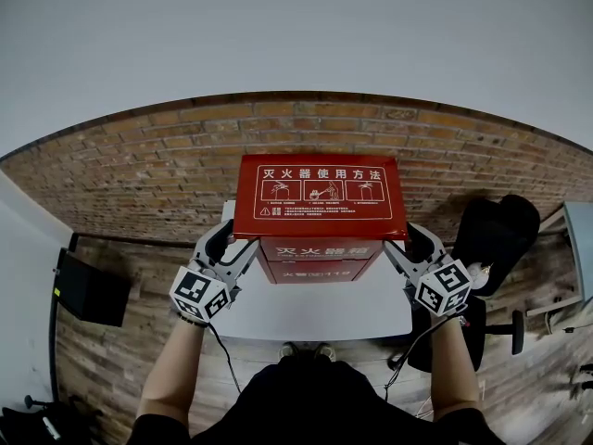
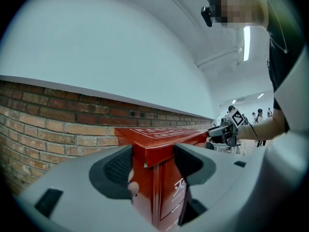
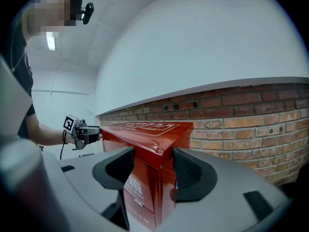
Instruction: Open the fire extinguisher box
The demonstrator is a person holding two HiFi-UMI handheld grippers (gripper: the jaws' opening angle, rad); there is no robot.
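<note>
Box (image 1: pixel 320 260) on the desk (image 1: pixel 315 311) looks unopened, its lid (image 1: pixel 321 196) down, front corners between the spread, unclamped jaws of left gripper (image 1: pixel 236 245) and right gripper (image 1: pixel 417 247); lifting remains.

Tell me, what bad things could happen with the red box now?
1. The left hand-held gripper and right hand-held gripper each have only a corner of the glossy red metal lid between their jaws; once lifted, it could slip out and slam down.
2. Nothing holds the red metal box body down on the white table, so lifting might drag or tip it.
</note>
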